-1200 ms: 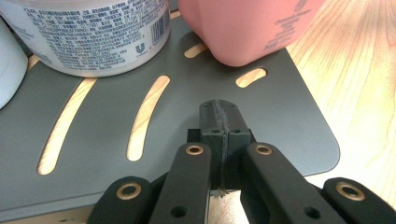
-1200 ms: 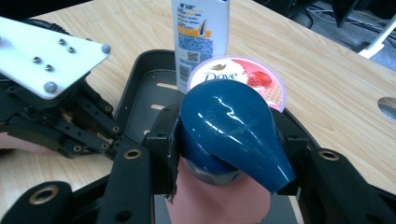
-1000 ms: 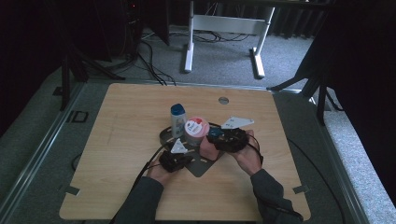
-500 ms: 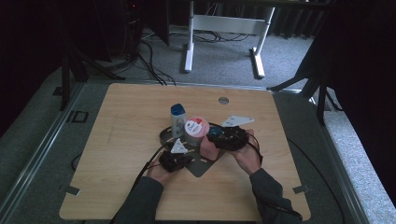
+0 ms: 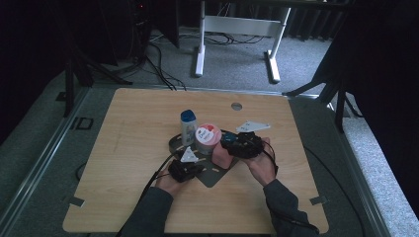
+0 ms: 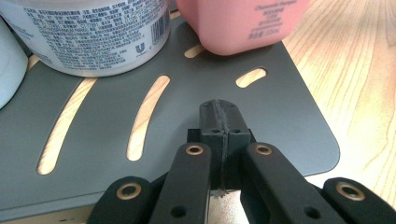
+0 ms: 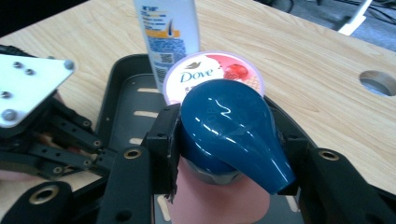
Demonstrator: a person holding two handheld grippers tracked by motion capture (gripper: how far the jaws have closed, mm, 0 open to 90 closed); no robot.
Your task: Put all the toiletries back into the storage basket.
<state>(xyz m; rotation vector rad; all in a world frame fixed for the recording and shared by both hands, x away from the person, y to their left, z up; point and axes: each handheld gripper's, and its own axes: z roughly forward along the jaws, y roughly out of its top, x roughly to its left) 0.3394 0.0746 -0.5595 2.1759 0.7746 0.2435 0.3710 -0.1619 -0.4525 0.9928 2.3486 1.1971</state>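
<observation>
Pink bottle (image 7: 219, 196) with blue flip cap (image 7: 233, 135) standing on grey slotted tray (image 6: 289, 107) on desk (image 5: 133, 123), cap pinched between pads of right claw (image 7: 229, 144), presumably to lift or steady it upright. Left claw (image 6: 219, 126) pressed together on the tray's near edge, likely pinning it down. Dove jar (image 7: 210, 74) and white shampoo bottle (image 7: 168, 32) just behind, already on tray.

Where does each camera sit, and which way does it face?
High view: above the table, looking forward and down; forearms, both hands.
Left gripper view: on the left gripper, along shut fingers resting on the grey tray.
Right gripper view: on the right gripper, its fingers clamping the pink bottle's blue cap.
Shared: the Dove jar, tray.
</observation>
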